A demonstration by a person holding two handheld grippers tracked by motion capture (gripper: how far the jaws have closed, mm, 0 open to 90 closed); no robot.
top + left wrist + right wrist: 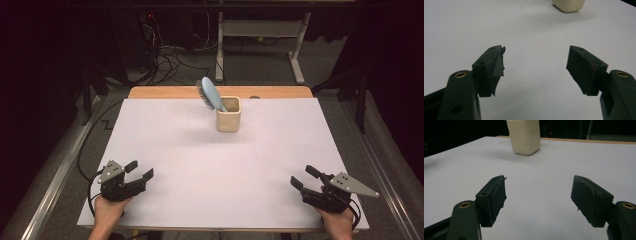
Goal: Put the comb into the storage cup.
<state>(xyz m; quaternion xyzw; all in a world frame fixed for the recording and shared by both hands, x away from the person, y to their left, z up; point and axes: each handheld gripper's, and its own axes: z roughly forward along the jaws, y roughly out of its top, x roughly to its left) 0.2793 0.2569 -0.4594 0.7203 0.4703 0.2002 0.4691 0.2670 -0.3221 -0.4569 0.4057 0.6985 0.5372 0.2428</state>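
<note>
At the bottom left of the high view, the left tool [138,170] rests low on the white counter [200,165], its jaws spread wide with nothing between them; in the left gripper view both pads frame only bare surface. At the bottom right, the right tool [303,176] sits the same way, jaws apart and empty.

Farther up, near the top centre of the frame, a cream square cup [228,114] stands upright, well apart from both tools. A light blue hairbrush [211,93] stands in it handle-down, its head leaning toward the upper left over the rim.

The step in hand looks like a reach for the brush. It would go best with one tool steadying the cup's wall while the other closes on the brush's neck and lifts along its lean, so the cup does not tip.
</note>
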